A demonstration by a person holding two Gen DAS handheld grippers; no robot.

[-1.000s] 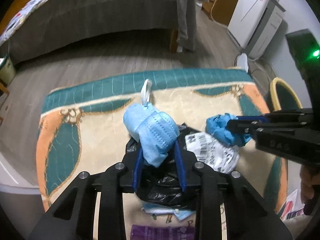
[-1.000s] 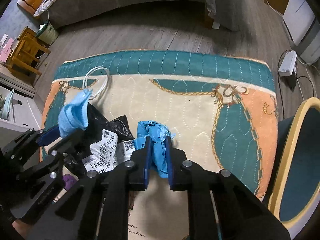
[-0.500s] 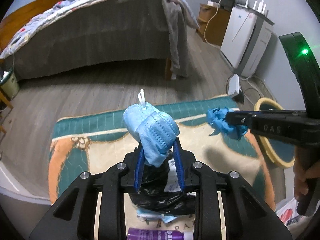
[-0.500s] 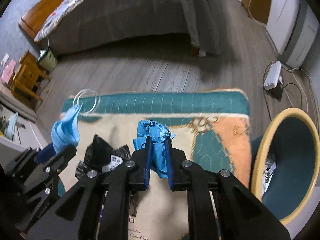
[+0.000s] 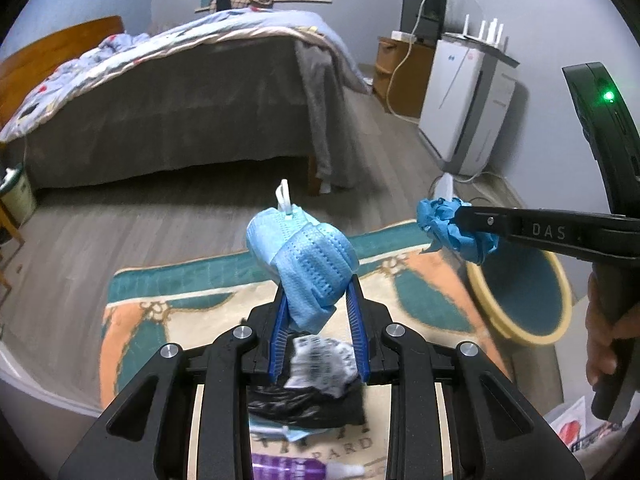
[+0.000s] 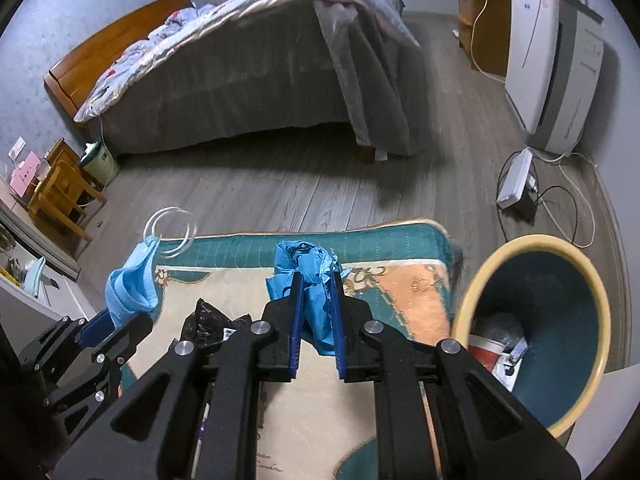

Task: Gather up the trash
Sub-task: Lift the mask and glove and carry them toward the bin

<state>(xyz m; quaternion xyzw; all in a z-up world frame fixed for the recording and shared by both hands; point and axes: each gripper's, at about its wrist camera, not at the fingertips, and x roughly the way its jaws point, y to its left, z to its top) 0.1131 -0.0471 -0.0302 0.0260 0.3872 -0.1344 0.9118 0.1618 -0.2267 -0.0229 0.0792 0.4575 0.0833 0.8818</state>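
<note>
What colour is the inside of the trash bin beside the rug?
Dark teal inside, with a pale yellow rim; the trash bin shows best in the right wrist view.

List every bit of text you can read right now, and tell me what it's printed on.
"DAS": on the arm of the black right tongs.
"PARD": partial print on the cream patterned rug.
Barcode label on the crumpled white wrapper: blurred.
Purple packet print: unreadable.
Small script at the rug edge in the right wrist view: too small.
</note>
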